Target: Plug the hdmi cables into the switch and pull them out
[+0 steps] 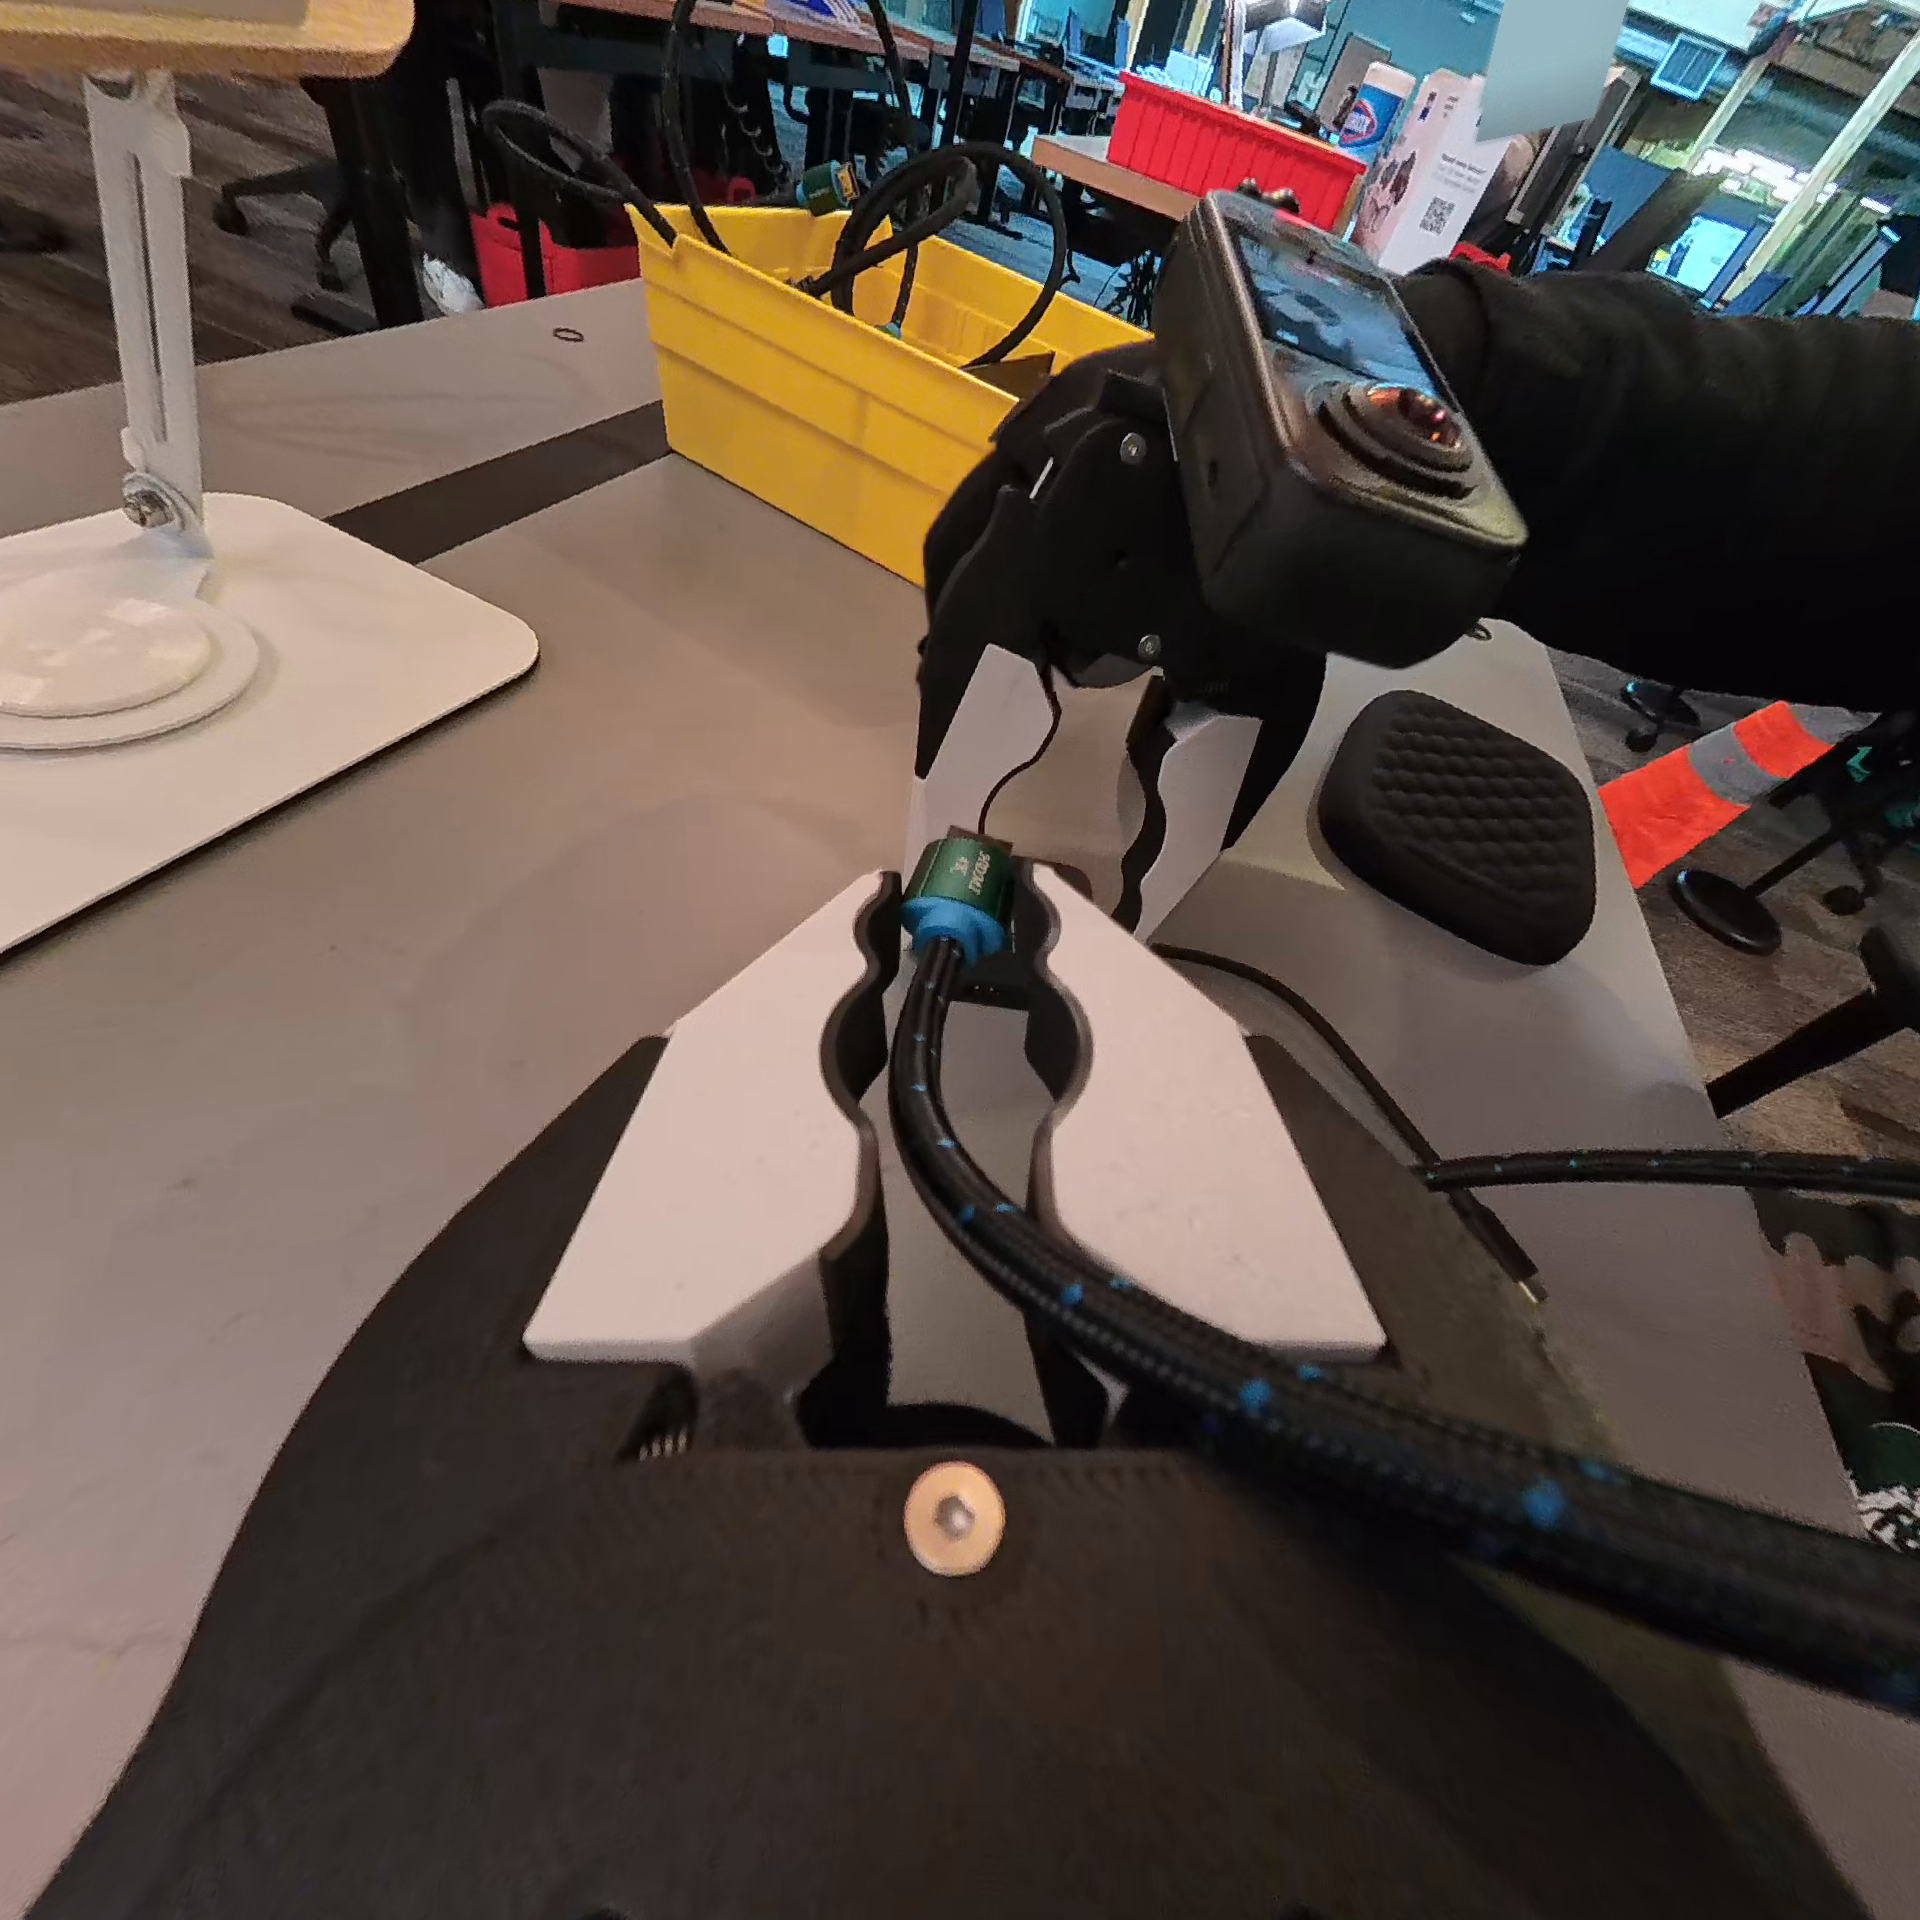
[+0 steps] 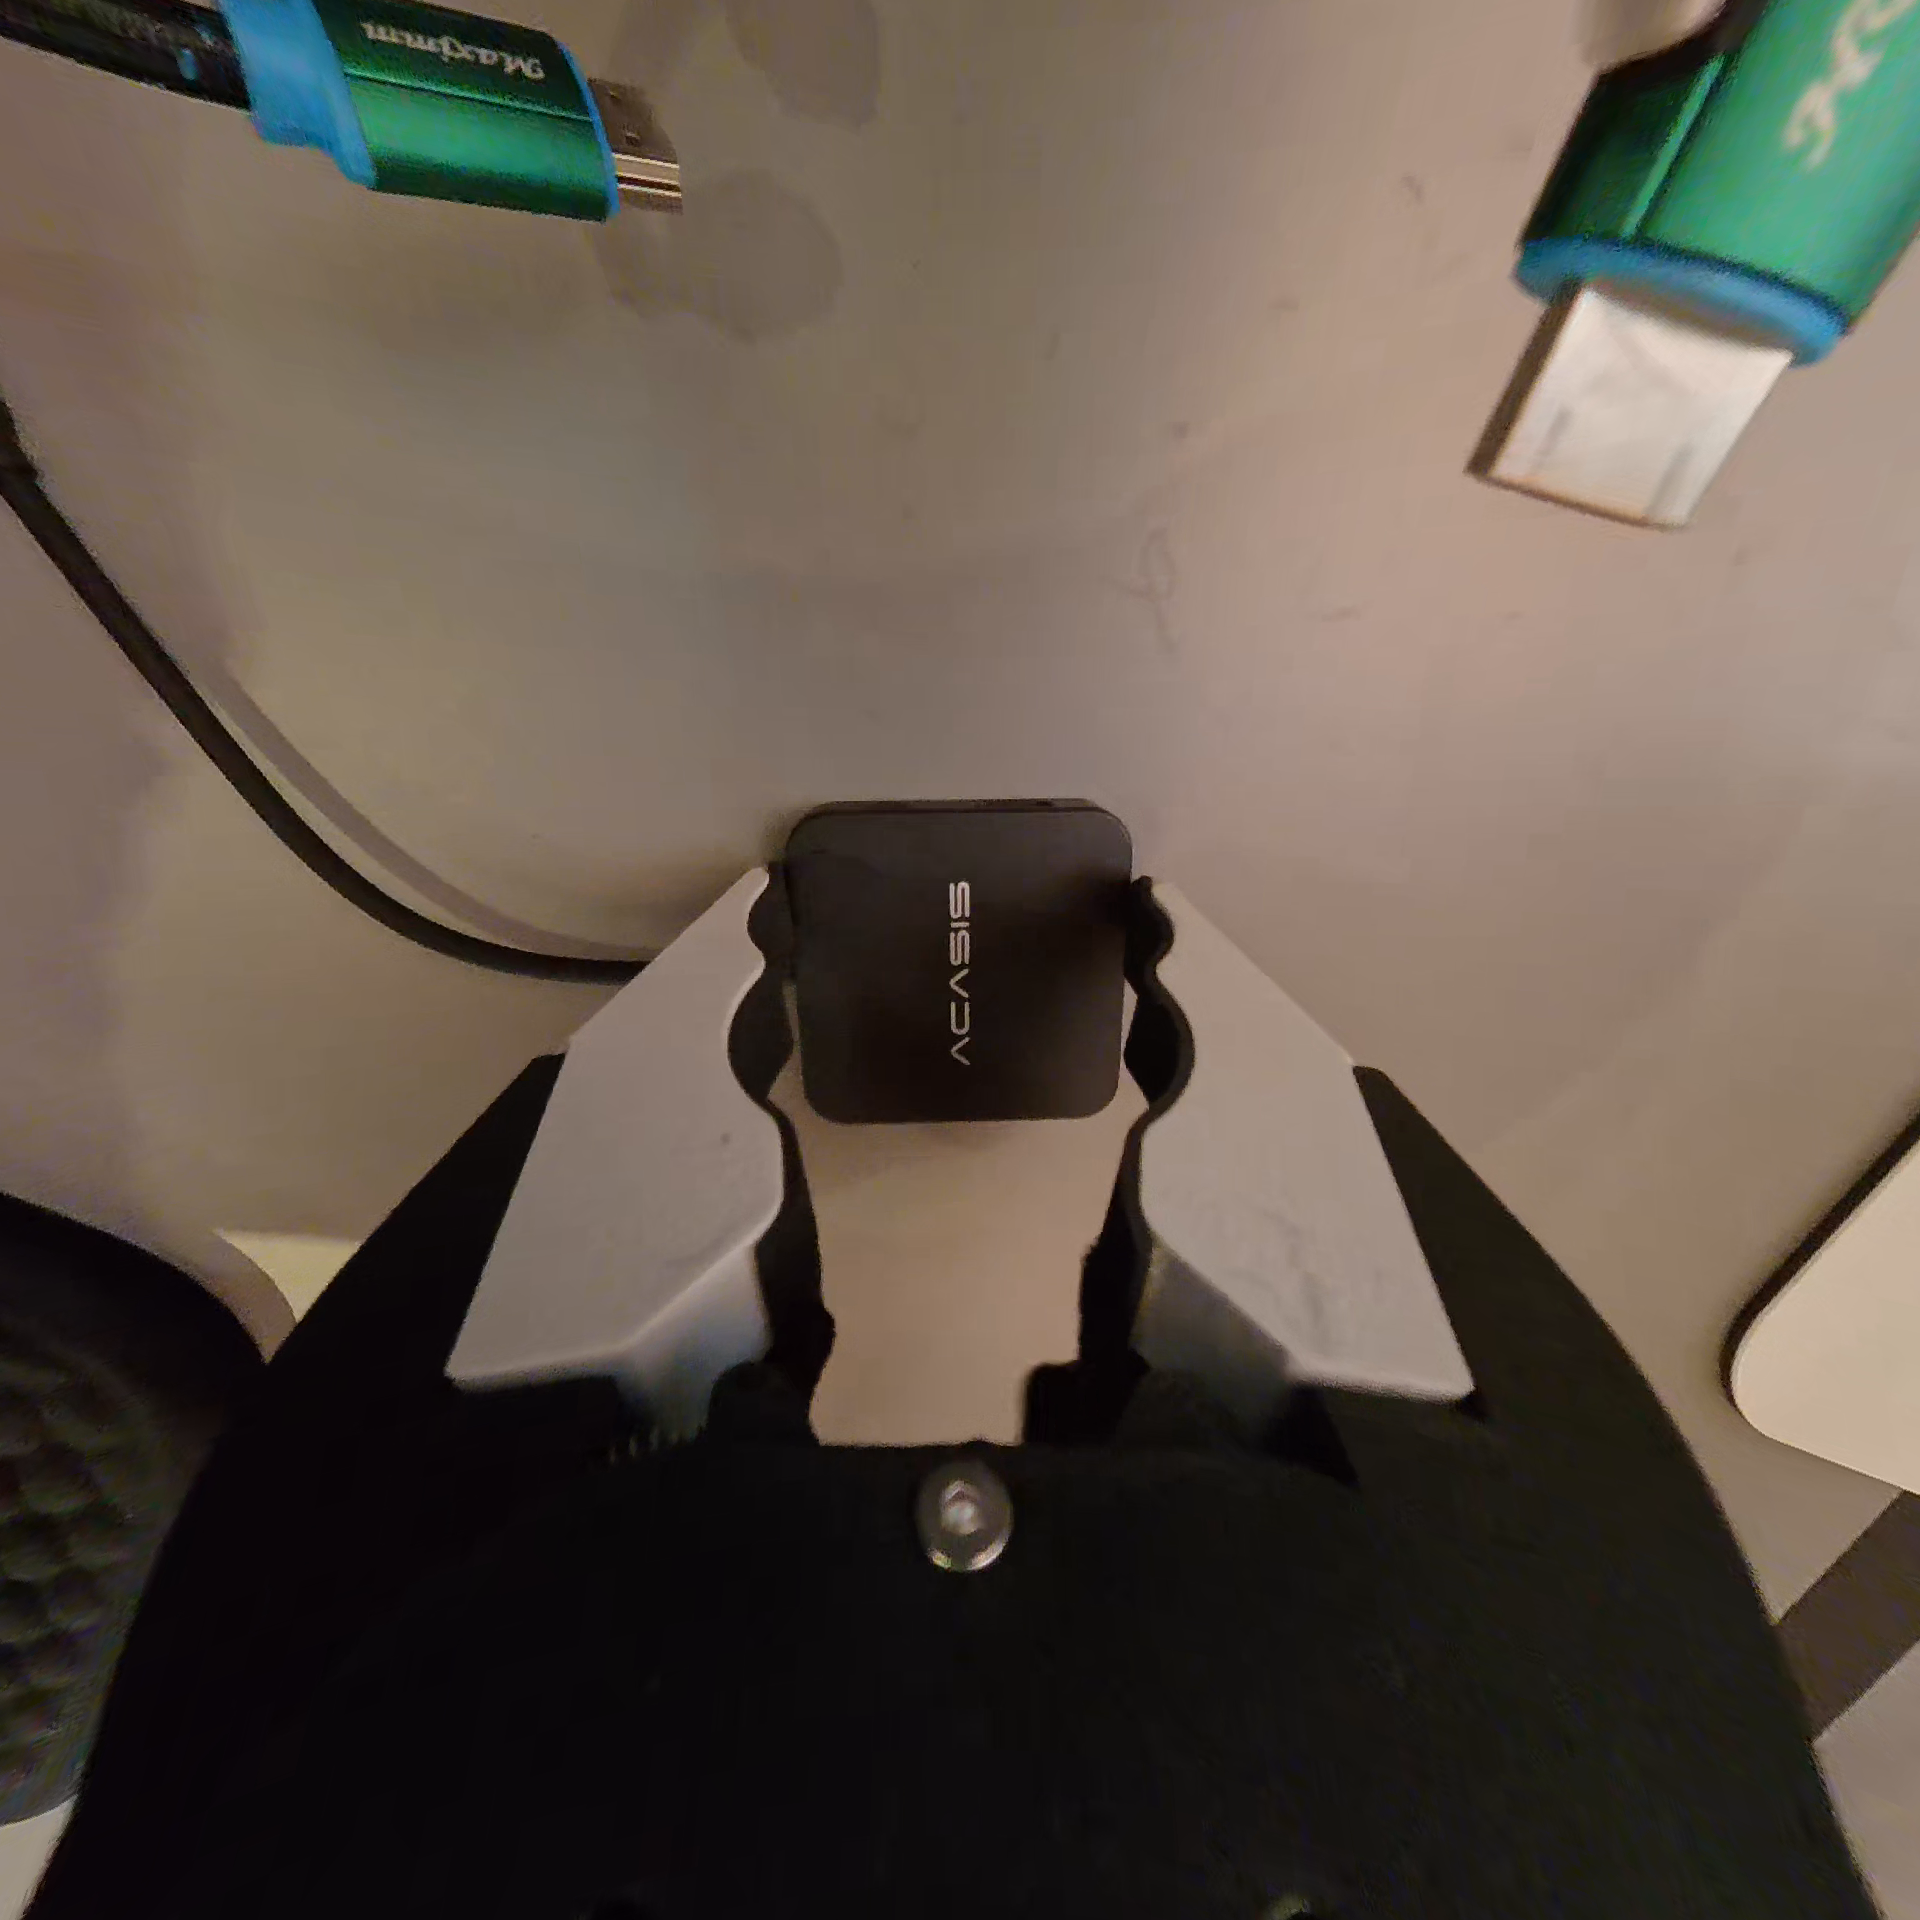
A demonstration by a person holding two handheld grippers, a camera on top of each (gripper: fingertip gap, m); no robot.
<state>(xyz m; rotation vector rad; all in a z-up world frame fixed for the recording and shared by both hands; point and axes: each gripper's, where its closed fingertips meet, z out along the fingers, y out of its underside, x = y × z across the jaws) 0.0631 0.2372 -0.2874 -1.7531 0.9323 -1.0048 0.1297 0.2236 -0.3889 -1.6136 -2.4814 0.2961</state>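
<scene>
My left gripper point(image 1: 961, 906) is shut on a green HDMI plug point(image 1: 961, 873) with a blue collar. Its black braided cable point(image 1: 1039, 1236) runs back between the fingers and off to the right. My right gripper point(image 2: 951, 891), also in the left wrist view point(image 1: 1049, 862), points down at the table and is shut on the small black switch point(image 2: 956, 966), gripping its two sides. In the right wrist view the held plug point(image 2: 1714, 197) hovers at the upper right, its metal tip apart from the switch. A second green plug point(image 2: 457, 114) lies at the upper left.
A yellow bin point(image 1: 810, 416) holding more cables stands behind the right gripper. A white stand base point(image 1: 312, 644) sits at the left. A black textured pad point(image 1: 1455, 821) lies to the right near the table edge. A thin black cable point(image 2: 208, 748) curves across the table beside the switch. Across from one pair of fingers to the other is roughly 12 centimeters.
</scene>
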